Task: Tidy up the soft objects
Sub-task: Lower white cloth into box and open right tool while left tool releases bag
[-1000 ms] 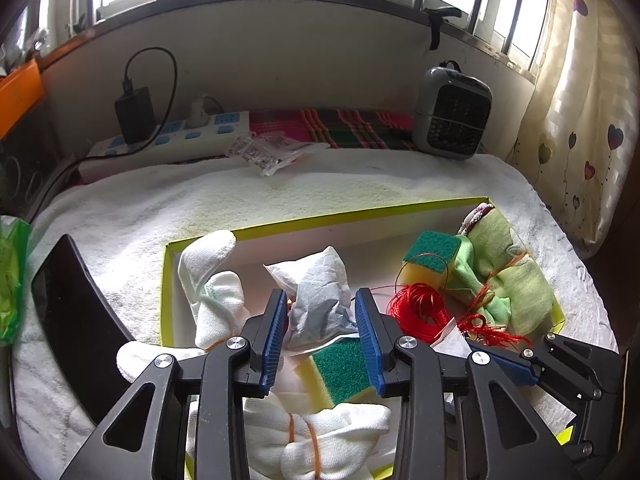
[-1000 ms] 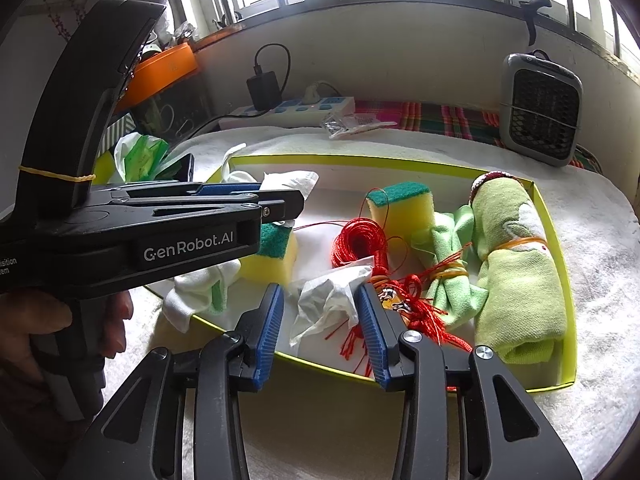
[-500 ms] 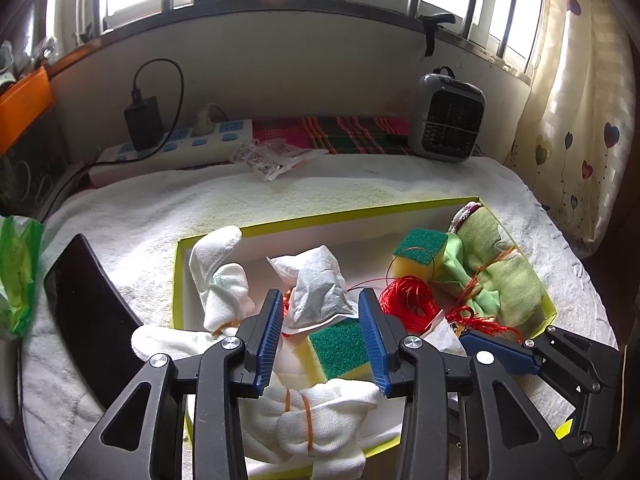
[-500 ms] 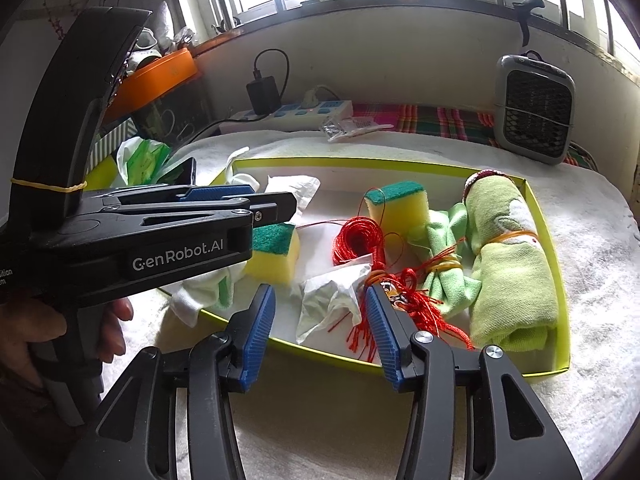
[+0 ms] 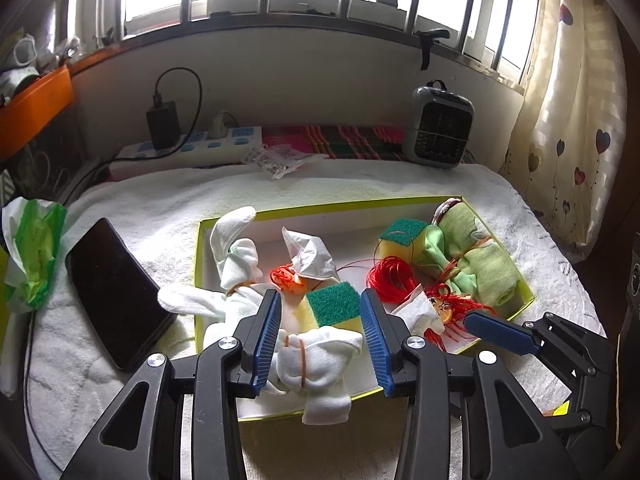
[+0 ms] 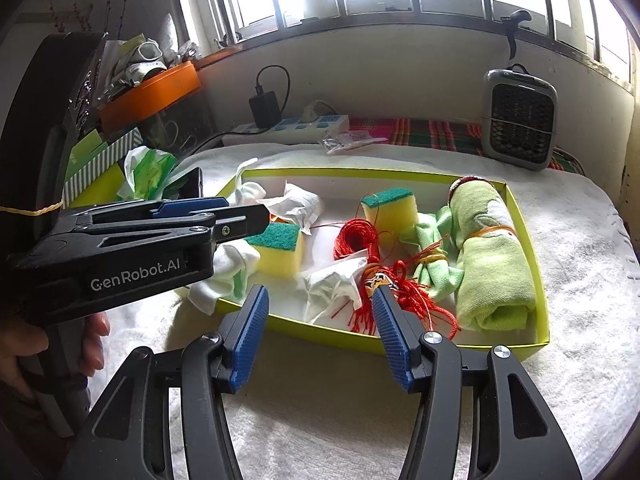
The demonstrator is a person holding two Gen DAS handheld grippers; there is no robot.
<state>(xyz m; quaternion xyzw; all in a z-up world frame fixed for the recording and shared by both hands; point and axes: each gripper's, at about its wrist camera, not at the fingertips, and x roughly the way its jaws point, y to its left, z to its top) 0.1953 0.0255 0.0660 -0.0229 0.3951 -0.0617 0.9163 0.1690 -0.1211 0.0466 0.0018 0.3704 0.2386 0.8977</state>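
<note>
Both of my grippers have drawn back from the box since a second ago, and their jaws have just been opening with nothing pinched between them.

From the left wrist view, my left gripper (image 5: pixel 320 332) stands open above the near end of the yellow-green box (image 5: pixel 312 210), its pads apart and pressing on nothing. Framed between them lie a yellow sponge with a green scouring top (image 5: pixel 332 306) and a white cloth bundle (image 5: pixel 320 368) tied with a rubber band, which droops over the near wall. Further in sit a crumpled white pouch (image 5: pixel 310 256), a coil of red cord (image 5: pixel 390 278), a second sponge (image 5: pixel 400 236) and a rolled green towel (image 5: pixel 480 256). A black phone (image 5: pixel 116 292) lies on the white towelling beside the box.

From the right wrist view, my right gripper (image 6: pixel 320 324) is open too, hovering just short of the box's near wall, with a small white wad (image 6: pixel 334 286) and the red tassel (image 6: pixel 400 296) beyond it. My left gripper crosses in from the side.

All of it looks light and yielding. I judge the sponges will squash, so I would take one across its yellow flanks. The bundles are best taken at the banded waist, where the cloth is firm. The cord is likely to snag and trail, so I would pinch the dense coil rather than a loose strand.
</note>
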